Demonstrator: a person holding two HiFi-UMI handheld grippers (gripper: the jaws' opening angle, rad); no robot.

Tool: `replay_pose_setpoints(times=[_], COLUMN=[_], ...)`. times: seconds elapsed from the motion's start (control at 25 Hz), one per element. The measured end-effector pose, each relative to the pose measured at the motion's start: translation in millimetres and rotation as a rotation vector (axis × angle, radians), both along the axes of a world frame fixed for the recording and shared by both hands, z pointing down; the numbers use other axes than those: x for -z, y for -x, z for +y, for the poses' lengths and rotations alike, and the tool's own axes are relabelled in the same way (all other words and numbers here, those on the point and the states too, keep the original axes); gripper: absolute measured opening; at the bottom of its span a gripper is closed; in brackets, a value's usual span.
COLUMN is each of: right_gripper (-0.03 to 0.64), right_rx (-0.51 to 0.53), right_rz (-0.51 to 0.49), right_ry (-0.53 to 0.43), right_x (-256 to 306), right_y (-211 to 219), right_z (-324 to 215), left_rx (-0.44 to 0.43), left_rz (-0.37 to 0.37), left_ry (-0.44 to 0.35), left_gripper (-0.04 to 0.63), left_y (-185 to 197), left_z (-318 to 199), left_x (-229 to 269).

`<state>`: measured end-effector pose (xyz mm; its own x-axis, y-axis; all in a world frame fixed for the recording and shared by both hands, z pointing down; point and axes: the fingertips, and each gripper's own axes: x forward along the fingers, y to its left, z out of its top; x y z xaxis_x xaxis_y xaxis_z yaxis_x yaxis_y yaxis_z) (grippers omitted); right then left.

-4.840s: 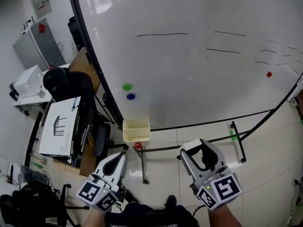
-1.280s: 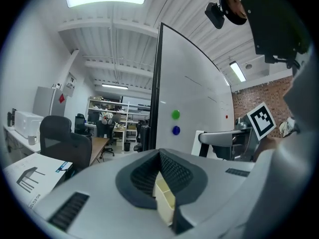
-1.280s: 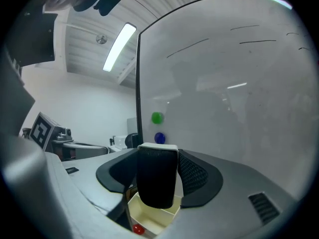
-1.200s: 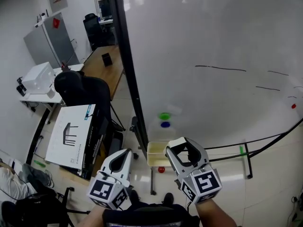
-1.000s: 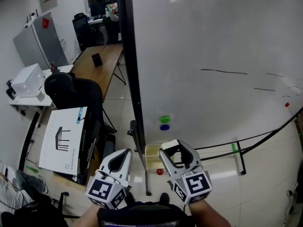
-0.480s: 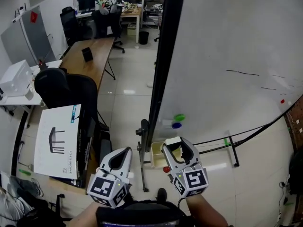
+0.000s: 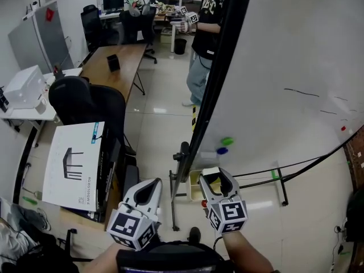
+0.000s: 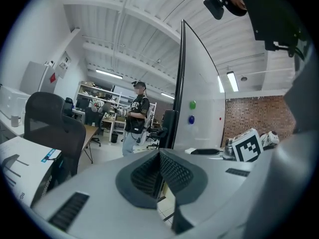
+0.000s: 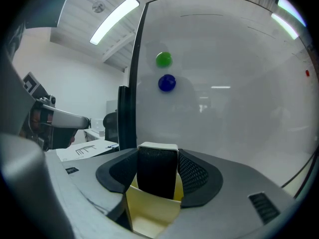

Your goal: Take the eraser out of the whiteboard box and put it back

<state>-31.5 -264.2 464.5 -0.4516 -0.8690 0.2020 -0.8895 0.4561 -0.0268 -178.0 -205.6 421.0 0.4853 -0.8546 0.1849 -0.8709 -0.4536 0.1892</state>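
My right gripper (image 9: 157, 169) is shut on the eraser (image 9: 157, 177), a black felt block with a white top that stands upright between the pads. It hangs just over the open pale yellow box (image 9: 149, 214) fixed at the foot of the whiteboard (image 9: 224, 93). In the head view the right gripper (image 7: 212, 175) covers most of that box (image 7: 195, 187). My left gripper (image 7: 149, 185) waits lower left, away from the box, and in its own view the left gripper (image 8: 159, 177) has its pads together with nothing between them.
Green (image 9: 164, 59) and blue (image 9: 167, 82) magnets sit on the board above the box, a red one (image 7: 203, 202) beside it. A person (image 7: 206, 33) stands behind the board's edge. An office chair (image 7: 85, 104), a desk (image 7: 111, 67) and a flat carton (image 7: 71, 166) lie left.
The head view has swung left round the board's edge, bringing the person into sight. My right gripper has sunk with the eraser to the box; the left gripper drifted slightly.
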Motion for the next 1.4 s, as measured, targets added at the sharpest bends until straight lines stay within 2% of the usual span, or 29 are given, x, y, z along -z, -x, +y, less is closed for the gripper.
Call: replay_pose_setpoints(times=[0.28,0.92,1.4], right_gripper=[0.270,0.268,0.265], right_rx=[0.008,0.038,0.071], right_rz=[0.032,0.135,0.194], right_ry=[0.046,0.301,0.430], right_x=[-19,-44,-53], right_y=[0,3,9], right_z=[0,0,-1], left_rx=[0.005,-0.024,-0.055], left_rz=[0.001,0.015,0.023], left_ry=[0.017,0.001,-0.009], left_gripper=[0.017,0.017,0.017], left_y=[-2,-13,-18], left_z=[1,-1,-3], left_x=[-6,-2,0])
